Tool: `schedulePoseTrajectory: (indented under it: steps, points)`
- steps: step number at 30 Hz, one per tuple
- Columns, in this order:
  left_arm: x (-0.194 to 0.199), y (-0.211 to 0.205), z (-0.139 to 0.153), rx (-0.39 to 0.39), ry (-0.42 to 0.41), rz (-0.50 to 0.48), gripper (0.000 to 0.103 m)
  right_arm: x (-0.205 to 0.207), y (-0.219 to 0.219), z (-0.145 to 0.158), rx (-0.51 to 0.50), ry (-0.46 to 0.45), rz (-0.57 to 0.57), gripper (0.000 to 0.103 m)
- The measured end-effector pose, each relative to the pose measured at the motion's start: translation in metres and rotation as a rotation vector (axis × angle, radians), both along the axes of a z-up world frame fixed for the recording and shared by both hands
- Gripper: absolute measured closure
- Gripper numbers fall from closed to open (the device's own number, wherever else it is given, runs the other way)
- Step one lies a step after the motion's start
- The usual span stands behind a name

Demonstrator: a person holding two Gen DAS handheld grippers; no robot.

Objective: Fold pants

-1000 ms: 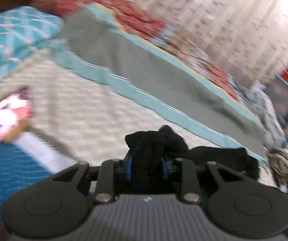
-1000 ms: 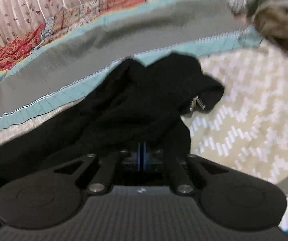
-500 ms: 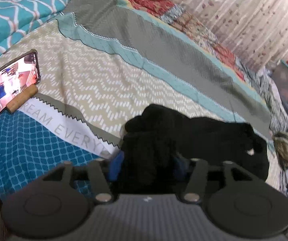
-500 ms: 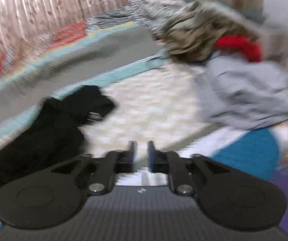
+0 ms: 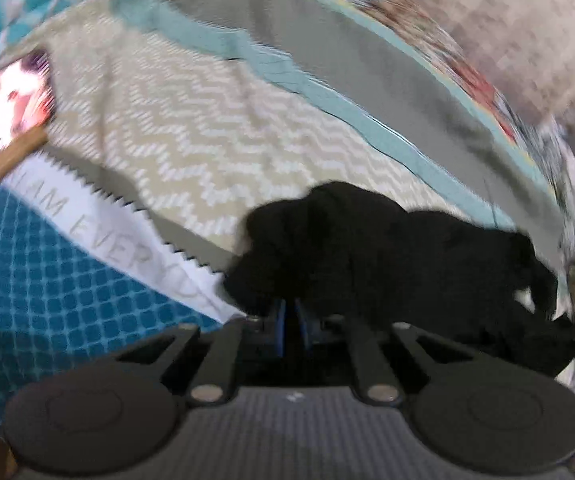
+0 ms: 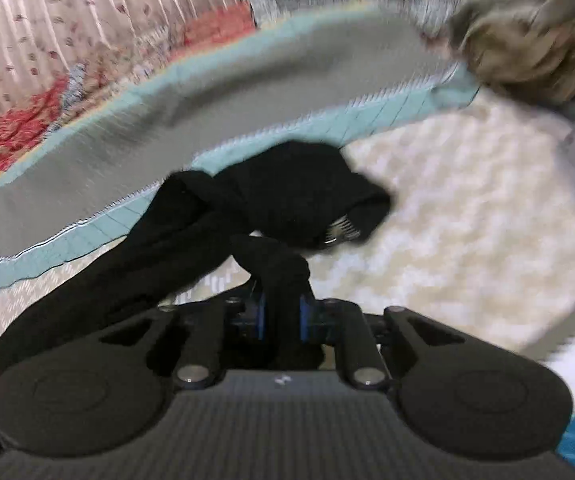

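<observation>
Black pants (image 5: 387, 252) lie crumpled on the chevron bedspread (image 5: 191, 128). My left gripper (image 5: 291, 316) is down at their near left edge, its blue pads drawn almost together with the dark cloth edge at the tips. In the right wrist view the pants (image 6: 287, 192) stretch away to the left, a zipper (image 6: 341, 232) showing at an opening. My right gripper (image 6: 281, 316) is closing, and a twisted bunch of the black cloth is pinched between its blue pads.
A lit phone (image 5: 3, 96) leans on a wooden stand at the left. A grey and teal blanket band (image 6: 207, 96) runs behind the pants. A heap of other clothes (image 6: 527, 36) lies at the far right. Curtains hang beyond the bed.
My left gripper let a thick bunch go, sank to the pants' near edge and shut. My right gripper swung away open toward the clothes heap, came back and closed on a bunch of the pants.
</observation>
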State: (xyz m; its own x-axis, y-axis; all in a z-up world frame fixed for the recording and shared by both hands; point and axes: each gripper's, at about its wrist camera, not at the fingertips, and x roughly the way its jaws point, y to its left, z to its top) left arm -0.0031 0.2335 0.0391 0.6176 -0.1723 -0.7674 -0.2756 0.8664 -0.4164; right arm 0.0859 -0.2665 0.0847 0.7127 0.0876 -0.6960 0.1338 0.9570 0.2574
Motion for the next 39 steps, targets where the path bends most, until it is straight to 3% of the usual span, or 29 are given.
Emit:
schedulePoseTrajectory:
  steps: [3, 6, 7, 8, 9, 10, 13, 14, 16, 17, 20, 23, 26, 27, 28, 29, 30, 31, 34, 37, 39]
  points:
    - [-0.006, -0.014, 0.007, 0.025, -0.019, -0.081, 0.096, -0.049, -0.032, 0.014, -0.077, -0.007, -0.039, 0.086]
    - [-0.019, -0.019, 0.016, 0.036, -0.054, -0.143, 0.091, -0.081, -0.069, 0.003, -0.115, 0.075, -0.13, 0.083]
    - [-0.023, -0.019, 0.021, 0.047, -0.069, -0.141, 0.087, -0.087, -0.08, -0.005, -0.095, 0.112, -0.151, 0.073]
    - [-0.026, -0.015, 0.025, 0.067, -0.083, -0.124, 0.08, -0.094, -0.087, -0.014, -0.086, 0.15, -0.166, 0.059]
    - [-0.028, -0.009, 0.03, 0.09, -0.097, -0.087, 0.057, -0.098, -0.091, -0.015, -0.112, 0.157, -0.195, 0.045]
    - [-0.028, -0.001, 0.033, 0.106, -0.105, -0.048, 0.038, -0.102, -0.094, -0.013, -0.143, 0.137, -0.238, 0.042]
    - [-0.014, 0.02, 0.037, 0.122, -0.104, 0.046, 0.033, -0.097, -0.093, 0.009, -0.186, 0.01, -0.316, 0.042]
    - [-0.006, 0.024, 0.036, 0.11, -0.104, 0.057, 0.03, -0.088, -0.084, 0.014, -0.188, -0.023, -0.282, 0.042]
    - [0.015, 0.029, 0.027, 0.087, -0.099, 0.067, 0.014, -0.064, -0.058, 0.022, -0.225, -0.063, -0.176, 0.042]
    - [0.025, 0.029, 0.022, 0.077, -0.093, 0.063, 0.012, -0.051, -0.047, 0.021, -0.248, -0.075, -0.127, 0.041]
    - [0.057, 0.017, 0.001, 0.085, -0.045, 0.026, 0.012, -0.01, -0.009, 0.01, -0.294, -0.08, 0.037, 0.029]
    - [0.077, -0.005, -0.015, 0.146, -0.012, -0.048, 0.018, 0.037, 0.025, -0.014, -0.364, -0.042, 0.146, 0.029]
    - [0.091, -0.03, -0.025, 0.193, 0.018, -0.121, 0.042, 0.072, 0.046, -0.039, -0.444, 0.02, 0.199, 0.029]
    - [0.094, -0.039, -0.026, 0.235, 0.023, -0.137, 0.059, 0.079, 0.051, -0.046, -0.47, 0.036, 0.207, 0.031]
    - [0.097, -0.045, -0.026, 0.263, 0.028, -0.155, 0.072, 0.08, 0.048, -0.049, -0.49, 0.049, 0.214, 0.036]
    - [0.098, -0.048, -0.025, 0.287, 0.032, -0.155, 0.076, 0.083, 0.045, -0.052, -0.512, 0.06, 0.213, 0.07]
    - [0.099, -0.049, -0.02, 0.305, 0.034, -0.151, 0.082, 0.084, 0.041, -0.052, -0.525, 0.077, 0.202, 0.079]
    - [0.098, -0.049, -0.012, 0.311, 0.024, -0.146, 0.084, 0.088, 0.034, -0.045, -0.518, 0.076, 0.172, 0.081]
    - [0.086, -0.032, 0.03, 0.324, -0.08, -0.084, 0.085, 0.077, -0.005, 0.0, -0.5, -0.048, 0.035, 0.091]
    - [0.061, -0.015, 0.073, 0.294, -0.206, -0.014, 0.086, 0.059, -0.066, 0.048, -0.435, -0.128, -0.088, 0.091]
    - [0.041, -0.008, 0.09, 0.279, -0.263, 0.023, 0.086, 0.036, -0.1, 0.072, -0.467, -0.163, -0.154, 0.091]
